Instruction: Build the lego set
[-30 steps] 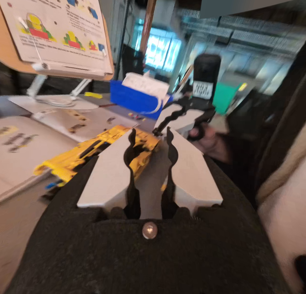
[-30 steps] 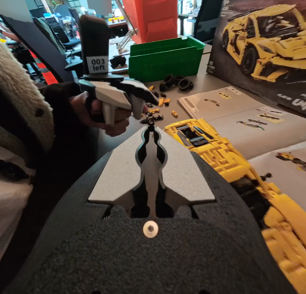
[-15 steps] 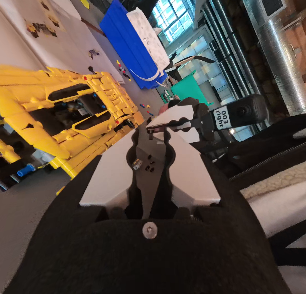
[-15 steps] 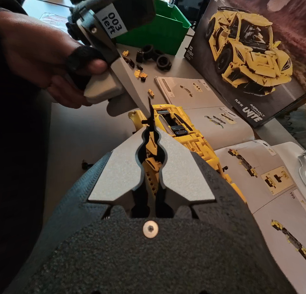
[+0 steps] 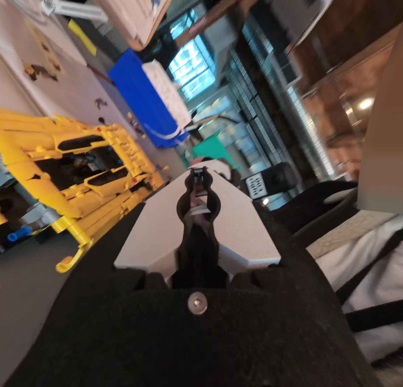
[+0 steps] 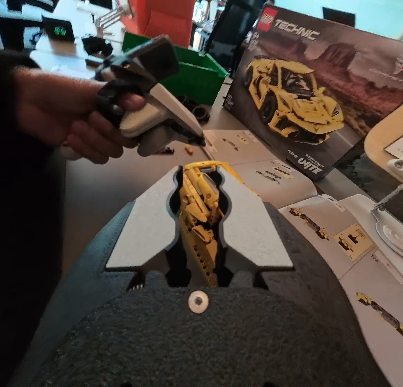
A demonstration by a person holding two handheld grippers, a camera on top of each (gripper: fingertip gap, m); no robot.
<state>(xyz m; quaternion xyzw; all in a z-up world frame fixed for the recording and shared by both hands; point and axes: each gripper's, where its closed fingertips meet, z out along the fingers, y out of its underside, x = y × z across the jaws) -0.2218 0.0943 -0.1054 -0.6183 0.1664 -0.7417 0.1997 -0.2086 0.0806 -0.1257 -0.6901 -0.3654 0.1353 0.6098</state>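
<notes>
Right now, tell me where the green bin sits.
In the right wrist view, the green bin stands at the far side of the table, upper centre, behind the left gripper and left of the upright set box, with black tyres just before it.

The left gripper (image 5: 198, 172) is pinching a small dark piece (image 5: 198, 171), too blurred to identify. The right gripper's (image 6: 199, 169) body is hiding most of the yellow car (image 6: 201, 204). The frame edge is cutting off the car's front (image 5: 13, 158). Loose parts (image 6: 188, 149) on the surface (image 6: 104, 180) are looking too small to identify.
</notes>
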